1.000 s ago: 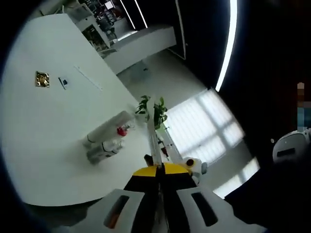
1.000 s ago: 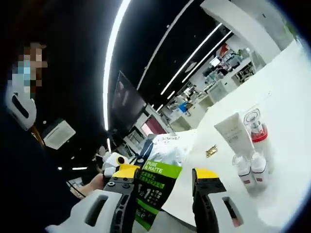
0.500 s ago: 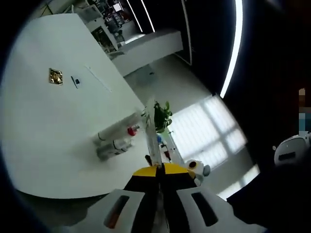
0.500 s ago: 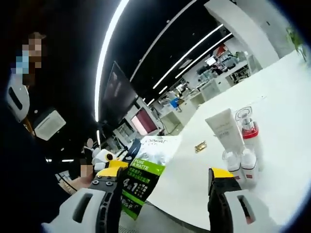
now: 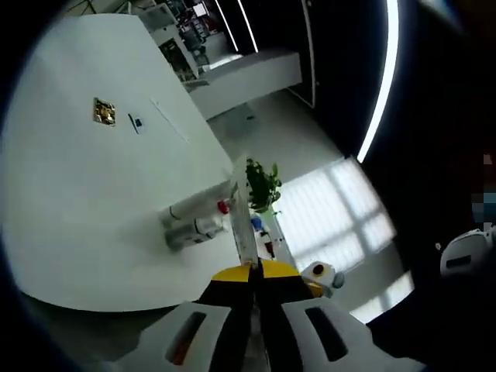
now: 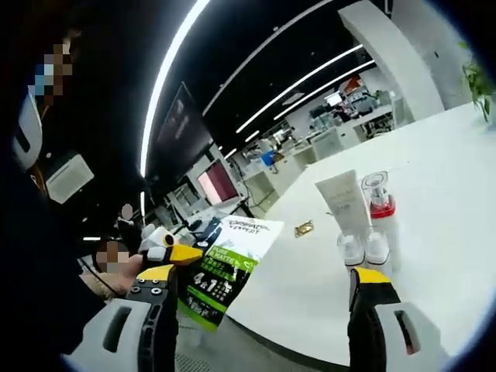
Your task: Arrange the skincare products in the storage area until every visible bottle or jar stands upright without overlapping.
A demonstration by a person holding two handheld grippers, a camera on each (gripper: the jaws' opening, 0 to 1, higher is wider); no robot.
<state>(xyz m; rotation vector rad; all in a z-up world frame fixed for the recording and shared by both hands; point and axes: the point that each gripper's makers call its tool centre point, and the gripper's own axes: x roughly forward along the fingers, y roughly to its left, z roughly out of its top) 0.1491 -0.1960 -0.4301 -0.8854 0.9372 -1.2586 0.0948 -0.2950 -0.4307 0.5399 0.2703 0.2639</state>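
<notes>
Left gripper (image 5: 249,273) pinches a flat sachet (image 6: 225,267) edge-on, long axis toward standing bottles (image 6: 364,221); right gripper (image 6: 263,298) spread wide

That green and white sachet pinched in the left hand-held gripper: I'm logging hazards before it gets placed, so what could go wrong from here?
1. The sachet is flat and floppy, so it may not stand and could flop over.
2. The white tube, red-collared pump bottle and two small bottles stand packed together; setting it nearby could topple them.
3. The right hand-held gripper is open and idle, steadying nothing.
</notes>
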